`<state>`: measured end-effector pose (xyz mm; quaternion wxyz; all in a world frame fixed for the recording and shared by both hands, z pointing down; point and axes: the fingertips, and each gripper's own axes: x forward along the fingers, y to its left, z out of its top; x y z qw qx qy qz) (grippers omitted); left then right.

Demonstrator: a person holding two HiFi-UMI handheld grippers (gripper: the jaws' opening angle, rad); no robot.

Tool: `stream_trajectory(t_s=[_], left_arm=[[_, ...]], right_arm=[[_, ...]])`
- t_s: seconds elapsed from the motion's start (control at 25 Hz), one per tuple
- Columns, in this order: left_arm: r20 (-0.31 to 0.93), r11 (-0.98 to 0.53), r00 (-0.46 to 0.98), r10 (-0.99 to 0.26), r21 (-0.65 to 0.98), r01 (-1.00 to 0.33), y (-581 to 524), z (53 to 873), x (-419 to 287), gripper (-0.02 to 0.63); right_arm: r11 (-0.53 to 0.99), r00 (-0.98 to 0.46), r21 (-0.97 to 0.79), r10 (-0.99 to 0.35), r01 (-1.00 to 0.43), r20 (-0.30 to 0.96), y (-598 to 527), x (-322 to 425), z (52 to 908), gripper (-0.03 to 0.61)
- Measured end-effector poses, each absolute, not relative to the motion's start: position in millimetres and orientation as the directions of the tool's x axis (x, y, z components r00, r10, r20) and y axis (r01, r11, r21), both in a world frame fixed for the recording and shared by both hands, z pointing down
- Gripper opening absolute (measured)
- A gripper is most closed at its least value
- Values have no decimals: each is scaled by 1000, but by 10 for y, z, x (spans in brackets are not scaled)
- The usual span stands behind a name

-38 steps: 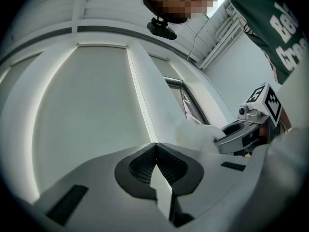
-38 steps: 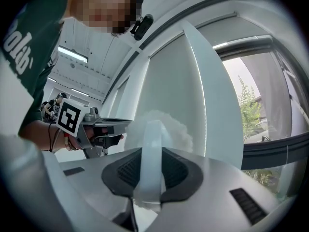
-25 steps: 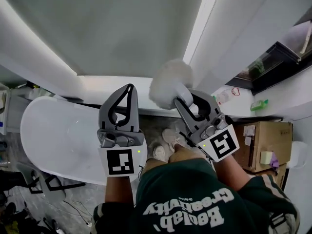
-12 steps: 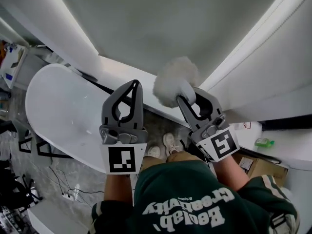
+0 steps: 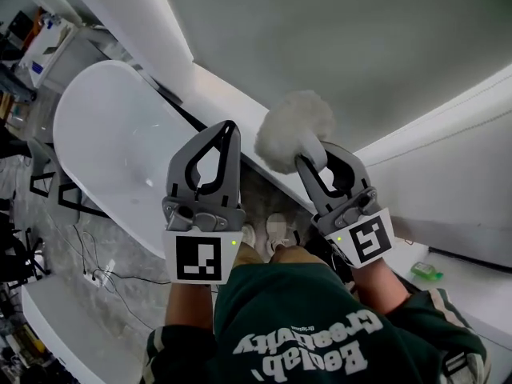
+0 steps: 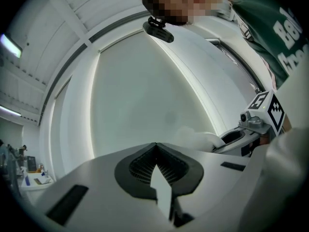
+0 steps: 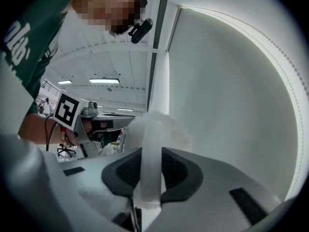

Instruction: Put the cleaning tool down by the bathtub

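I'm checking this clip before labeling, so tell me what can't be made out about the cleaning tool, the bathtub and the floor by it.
- Cleaning tool: handle's lower end, buried in the right gripper, head and right gripper views.
- Bathtub: near end, head view, behind the left gripper; absent from both gripper views.
- Floor by it: largely covered by grippers and the person's torso, head view.

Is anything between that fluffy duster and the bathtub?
Only the left gripper, shut and empty, held on the bathtub side of the cleaning tool that the right gripper grips.
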<state>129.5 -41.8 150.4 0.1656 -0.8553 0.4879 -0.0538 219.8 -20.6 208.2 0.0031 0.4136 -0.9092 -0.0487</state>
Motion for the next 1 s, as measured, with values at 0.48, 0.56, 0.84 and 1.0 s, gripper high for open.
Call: stream_trajectory(t_s=[0.48,0.56,0.84,1.0], left_arm=[[-49,-404,444,-895,-336,-851,-694,1861,735,2],[-46,-402,441,-896,-336,-852,-739,1904,635,2],[-57,-398,436,-898,-318,-861,-930,1977,215,2],[-66,-407,443,-894,-289,-866,-990,1962,41,2]], right_arm=[[674,-672,59,-739,-737,52,-574,1763,2500,93],[665,-661,61,-747,-745,69,-630,1695,2553,94],[654,-648,78,-756,-753,86,-817,1335,2583,94],[667,-661,108,-745,-737,91,-824,1149,2532,92]])
